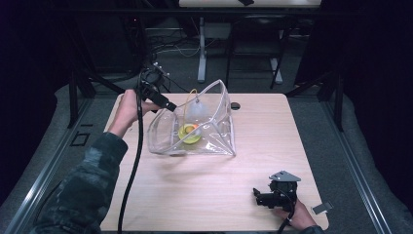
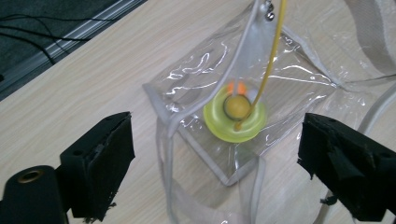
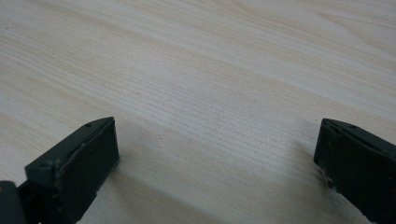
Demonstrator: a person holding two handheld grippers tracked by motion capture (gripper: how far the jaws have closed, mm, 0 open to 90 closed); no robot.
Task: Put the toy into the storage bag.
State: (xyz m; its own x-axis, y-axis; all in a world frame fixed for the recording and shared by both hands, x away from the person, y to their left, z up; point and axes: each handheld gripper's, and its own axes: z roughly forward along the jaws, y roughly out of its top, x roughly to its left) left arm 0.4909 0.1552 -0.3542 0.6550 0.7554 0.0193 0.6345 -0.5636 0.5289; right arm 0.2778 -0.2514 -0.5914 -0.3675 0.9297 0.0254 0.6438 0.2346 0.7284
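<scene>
Two black jaws of the left gripper (image 2: 215,163) stand spread wide in the left gripper view, with nothing between their pads, and they look down on one clear plastic bag (image 2: 243,107). In the high view this gripper (image 1: 168,105) hangs at the bag's left edge, held by the person's left hand (image 1: 127,109), whose sleeve (image 1: 85,190) comes in from the near left corner. One black cable (image 1: 134,165) trails from it toward the near edge of the table.

The bag (image 1: 204,129) sits on the far middle of the wooden table (image 1: 263,141), its mouth gaping upward. Inside it lies one round yellow-green ring (image 2: 235,116) with a small yellow ball (image 2: 237,106) at its centre and two small orange marks just beyond the ball. One thin yellow cord (image 2: 271,65) runs down from the bag's upper rim to the ring. No brand, label or writing can be read on the bag or on what it holds.

Well apart from the bag, at the near right of the table, the right gripper (image 1: 265,197) rests low over bare wood in the person's right hand (image 1: 299,217), with one grey three-cornered plate (image 1: 285,176) on top. In the right gripper view its jaws are spread wide over the wood grain, gripping nothing (image 3: 215,154).

One small grey clip-like piece (image 1: 321,208) lies by the near right corner. One dark round spot (image 1: 235,105) sits near the far edge, just right of the bag. Beyond the table stand dark frames, one white post (image 1: 201,48) and loose cables on the floor.
</scene>
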